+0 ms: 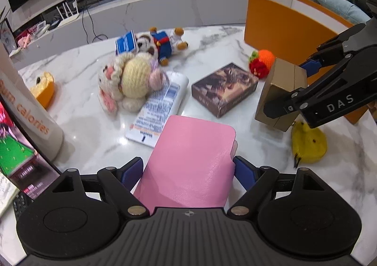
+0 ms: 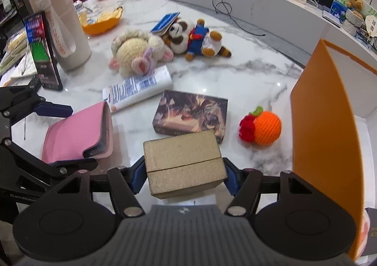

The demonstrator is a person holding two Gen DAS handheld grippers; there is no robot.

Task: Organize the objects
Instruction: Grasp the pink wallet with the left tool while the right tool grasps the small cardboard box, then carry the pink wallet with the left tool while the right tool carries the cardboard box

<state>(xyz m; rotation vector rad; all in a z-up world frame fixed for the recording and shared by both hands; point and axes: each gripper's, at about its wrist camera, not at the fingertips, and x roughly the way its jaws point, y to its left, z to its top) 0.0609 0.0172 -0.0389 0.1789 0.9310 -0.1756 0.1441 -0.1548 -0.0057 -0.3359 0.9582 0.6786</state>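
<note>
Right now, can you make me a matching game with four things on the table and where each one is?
Things:
1. pink wallet
2. cardboard box
3. crochet orange
4. raccoon plush

Places:
A. lying on its back by the crochet sheep
B. clamped in the right hand-held gripper
C. on the marble table beside the tall orange box
D. clamped in the left hand-held gripper

Pairs: 1-D, 2-B, 3-C, 4-A
</note>
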